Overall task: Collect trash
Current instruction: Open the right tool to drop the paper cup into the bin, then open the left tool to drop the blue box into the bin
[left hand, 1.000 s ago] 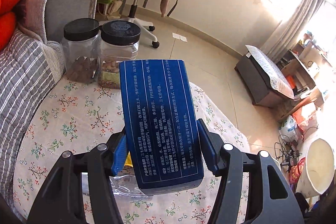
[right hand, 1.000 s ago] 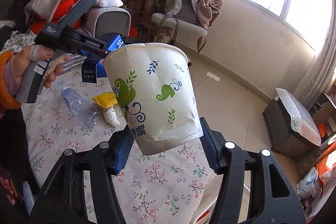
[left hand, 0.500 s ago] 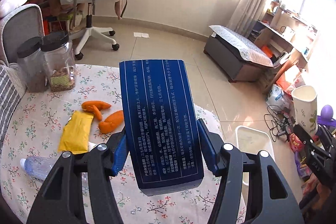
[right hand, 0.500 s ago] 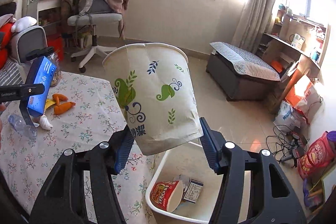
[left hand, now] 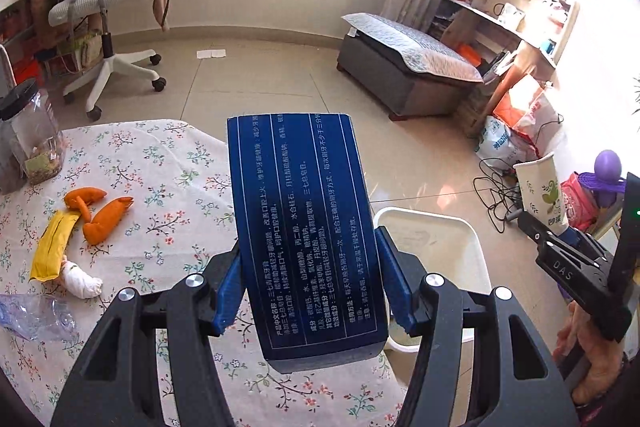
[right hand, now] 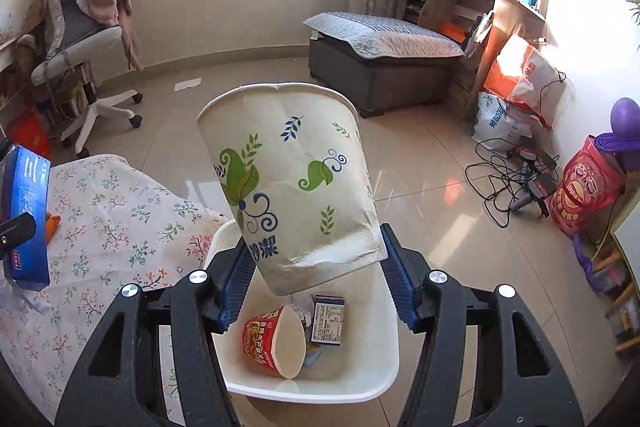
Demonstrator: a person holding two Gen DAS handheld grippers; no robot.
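My left gripper [left hand: 310,291] is shut on a dark blue carton [left hand: 302,227] with white print, held over the table's edge beside the white bin [left hand: 440,247]. My right gripper [right hand: 314,279] is shut on a crumpled white paper cup [right hand: 292,187] with green leaf prints, directly above the white bin [right hand: 384,367]. A red noodle cup [right hand: 272,341] and a small box [right hand: 328,319] lie inside the bin. Each view shows the other hand's load: the cup [left hand: 542,189] at the right, the carton [right hand: 28,219] at the left.
On the floral tablecloth [left hand: 160,187] lie orange peels [left hand: 104,219], a yellow packet [left hand: 54,251], a white wad [left hand: 82,281], a clear bottle [left hand: 36,319] and jars [left hand: 30,135]. An office chair [left hand: 108,11], a low bench [left hand: 404,67], cables [right hand: 508,183] and bags [right hand: 520,79] stand around.
Both grippers have swung from over the table toward the floor bin, rolling as they went. The cup now hangs above the bin; the carton has reached the table edge next to it.
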